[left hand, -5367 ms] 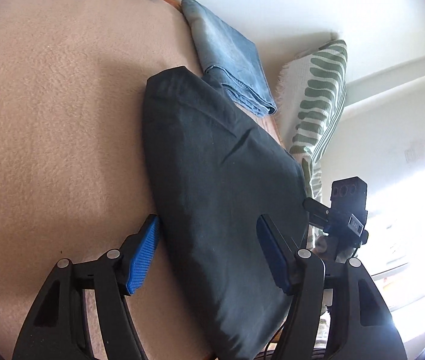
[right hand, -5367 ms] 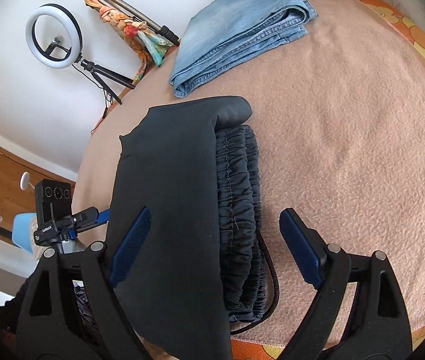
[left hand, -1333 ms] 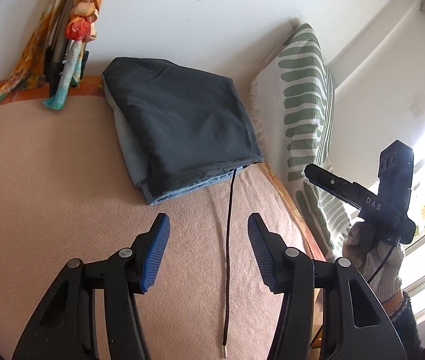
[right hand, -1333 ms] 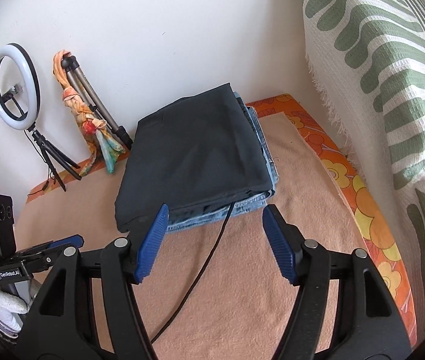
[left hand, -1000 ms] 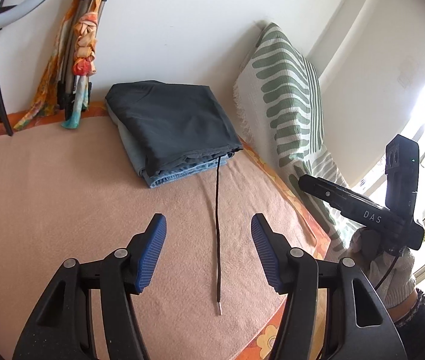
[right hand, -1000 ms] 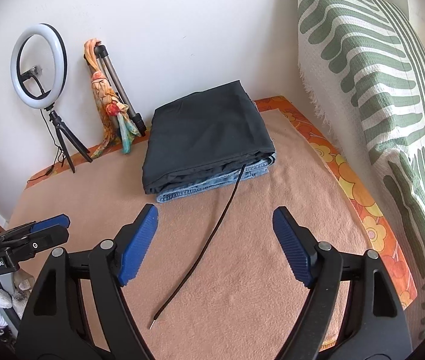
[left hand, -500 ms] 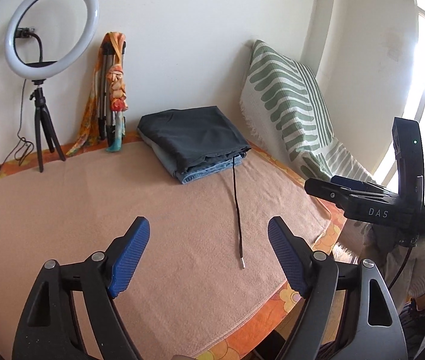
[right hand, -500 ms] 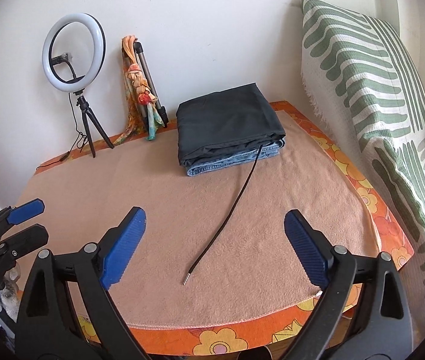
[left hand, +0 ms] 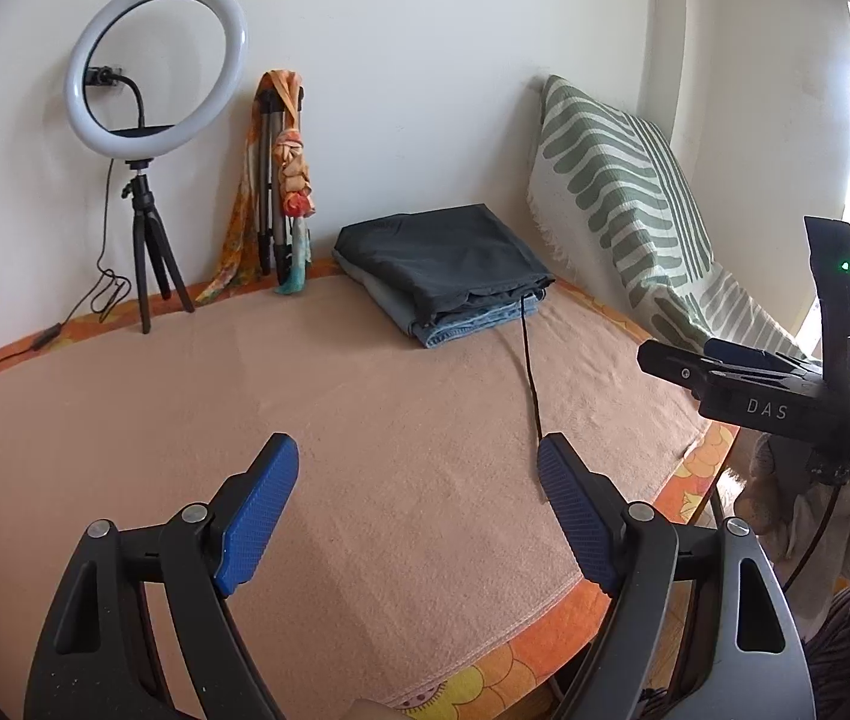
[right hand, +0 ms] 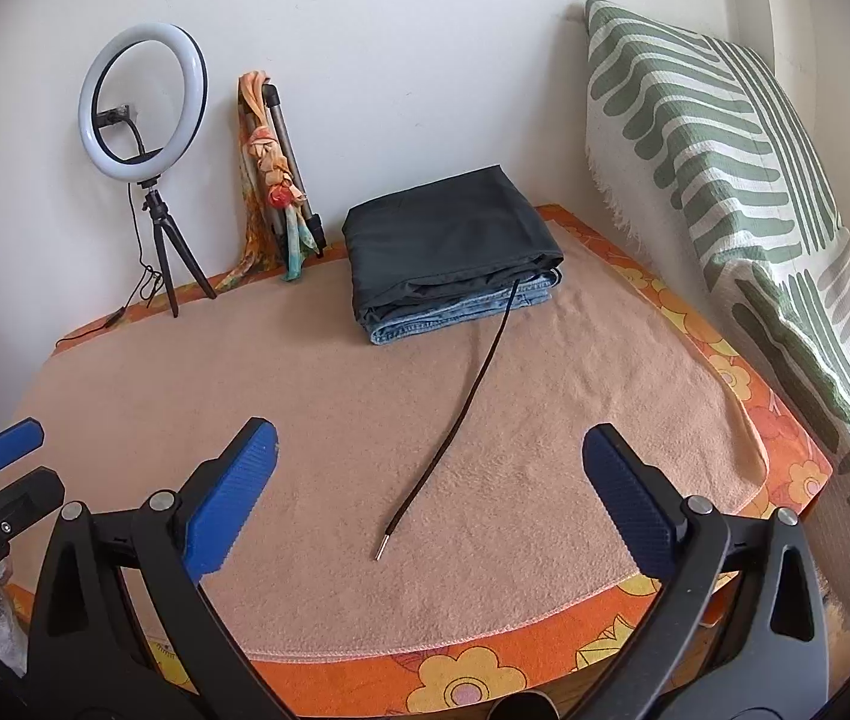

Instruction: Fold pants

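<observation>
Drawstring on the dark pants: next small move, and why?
Probably tuck it in. The drawstring trails loose from the folded dark pants, which sit on the jeans. The right hand-held gripper is open and nearest its tip.

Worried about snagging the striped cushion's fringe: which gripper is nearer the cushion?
Right. The right gripper hangs open over the blanket's cushion side, with the cushion just to its right. The left gripper, also open, is farther off, with the right gripper between it and the cushion.
</observation>
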Available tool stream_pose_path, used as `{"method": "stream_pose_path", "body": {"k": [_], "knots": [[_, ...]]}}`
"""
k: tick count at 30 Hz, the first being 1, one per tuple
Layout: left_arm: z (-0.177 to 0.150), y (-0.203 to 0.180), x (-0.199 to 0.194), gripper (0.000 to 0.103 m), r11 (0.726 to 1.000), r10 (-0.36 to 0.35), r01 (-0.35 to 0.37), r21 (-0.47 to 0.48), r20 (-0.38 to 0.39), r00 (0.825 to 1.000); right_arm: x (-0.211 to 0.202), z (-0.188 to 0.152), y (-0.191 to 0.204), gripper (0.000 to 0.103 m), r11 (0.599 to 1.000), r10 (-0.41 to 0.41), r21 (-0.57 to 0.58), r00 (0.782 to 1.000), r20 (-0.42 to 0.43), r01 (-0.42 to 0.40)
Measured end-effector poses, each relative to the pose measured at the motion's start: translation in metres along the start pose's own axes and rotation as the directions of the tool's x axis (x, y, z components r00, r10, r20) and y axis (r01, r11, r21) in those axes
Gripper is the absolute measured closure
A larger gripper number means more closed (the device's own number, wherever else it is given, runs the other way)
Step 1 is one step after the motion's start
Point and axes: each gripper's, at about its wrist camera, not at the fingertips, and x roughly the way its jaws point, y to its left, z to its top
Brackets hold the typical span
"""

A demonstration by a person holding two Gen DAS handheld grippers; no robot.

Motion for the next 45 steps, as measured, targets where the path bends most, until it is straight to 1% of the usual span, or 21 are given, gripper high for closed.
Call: {"method": "stream_pose_path", "body": {"k": [2,4,5,6,7,9,11,15,19,22,23,24,25,29,32,45], "knots": [[-0.002,-0.001,-0.004,0.02,0.998,0.063,-0.063,0.026,0.032,0.998,0.002,-0.001,0.002,0.0,1.0,-0.002,-0.017,1.0,-0.003,0.002],[-0.004,-0.002,-0.009,0.019,0.992,0.116,-0.12,0.048,0.069,0.991,0.004,-0.001,0.002,0.0,1.0,-0.006,-0.014,1.0,-0.004,0.006],[-0.004,-0.002,-0.011,0.019,0.991,0.119,-0.123,0.057,0.079,0.99,0.005,-0.001,0.001,0.0,1.0,-0.002,-0.008,1.0,-0.005,0.002],[-0.003,-0.001,-0.011,0.019,0.992,0.108,-0.112,0.058,0.076,0.991,0.006,-0.001,0.001,0.0,1.0,0.001,-0.004,1.0,-0.006,-0.001],[-0.003,0.0,-0.012,0.019,0.994,0.092,-0.096,0.048,0.07,0.993,0.006,-0.001,0.0,0.0,1.0,0.001,-0.001,1.0,-0.005,-0.001],[-0.003,0.004,-0.012,0.018,0.996,0.091,-0.092,0.018,0.054,0.994,0.008,-0.001,-0.001,0.0,1.0,-0.002,0.003,1.0,-0.004,0.002],[-0.003,0.007,-0.01,0.018,0.995,0.104,-0.104,0.001,0.036,0.994,0.008,-0.001,-0.001,0.0,1.0,-0.007,0.003,1.0,-0.001,0.007],[-0.005,0.009,-0.009,0.018,0.99,0.142,-0.142,0.003,0.034,0.989,0.005,0.0,0.0,0.0,1.0,-0.014,-0.001,1.0,0.018,0.014],[-0.007,0.008,-0.007,0.015,0.983,0.18,-0.181,0.017,0.028,0.983,0.003,0.001,0.002,0.0,0.999,-0.031,-0.023,0.999,0.035,0.032],[-0.008,0.006,-0.008,0.013,0.98,0.195,-0.196,0.035,0.031,0.98,0.004,0.001,0.001,0.0,1.0,-0.027,-0.014,0.999,0.032,0.028],[-0.007,0.006,-0.008,0.01,0.979,0.199,-0.201,0.041,0.032,0.979,0.004,0.001,0.0,0.0,1.0,-0.025,-0.009,0.999,0.031,0.026],[-0.007,0.006,-0.008,0.006,0.978,0.202,-0.203,0.045,0.032,0.979,0.003,0.001,0.0,0.0,1.0,-0.024,-0.006,0.999,0.033,0.025],[-0.007,0.005,-0.008,0.0,0.978,0.2,-0.201,0.047,0.033,0.979,0.004,0.001,-0.001,0.0,1.0,-0.025,-0.007,0.999,0.033,0.025],[-0.006,0.006,-0.009,0.0,0.981,0.185,-0.187,0.05,0.036,0.982,0.004,0.002,-0.001,0.0,1.0,-0.023,-0.005,0.999,0.033,0.023],[-0.005,0.006,-0.011,0.0,0.979,0.192,-0.194,0.055,0.045,0.98,0.004,0.003,-0.001,0.0,1.0,-0.02,-0.006,0.999,0.031,0.02],[-0.006,0.004,-0.011,0.0,0.983,0.176,-0.177,0.043,0.032,0.984,0.005,0.003,-0.001,0.0,1.0,-0.02,-0.003,0.999,0.031,0.02]]}}
